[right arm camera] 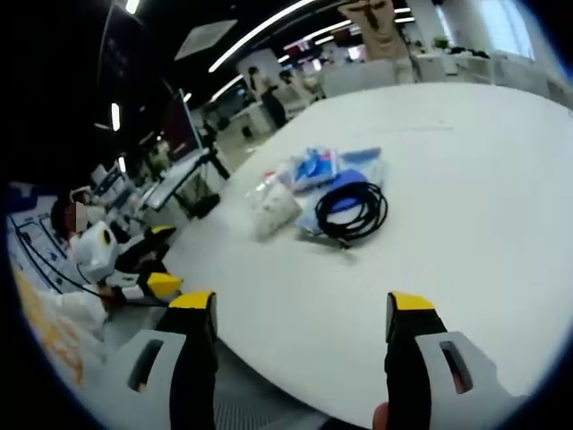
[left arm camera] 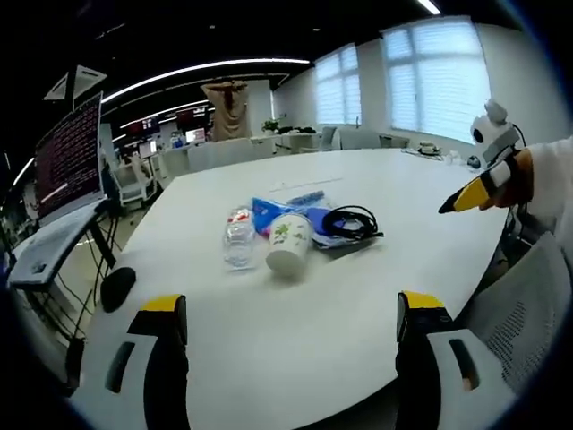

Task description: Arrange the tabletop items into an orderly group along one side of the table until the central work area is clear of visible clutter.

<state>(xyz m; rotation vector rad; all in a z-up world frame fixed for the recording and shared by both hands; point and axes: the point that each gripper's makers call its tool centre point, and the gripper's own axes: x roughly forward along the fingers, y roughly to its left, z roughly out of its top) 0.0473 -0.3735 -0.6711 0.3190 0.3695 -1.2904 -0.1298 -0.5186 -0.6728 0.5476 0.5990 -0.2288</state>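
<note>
Right now the clutter sits mid-frame in the left gripper view: paper cup (left arm camera: 288,243) tipped over, clear bottle (left arm camera: 239,237) just left of it, blue packets (left arm camera: 285,210) behind, coiled black cable (left arm camera: 350,221) to the right, all on the white table (left arm camera: 286,340). Left gripper (left arm camera: 291,318) gapes wide, empty. Right gripper (right arm camera: 300,318) likewise wide, nothing between its jaws.

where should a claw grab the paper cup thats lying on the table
The paper cup lies on its side, open rim toward the left claw, touching the plastic bottle. Probably best to come from above and pinch the wall mid-length, jaws straddling its round sides, since the bottle crowds one flank.
</note>
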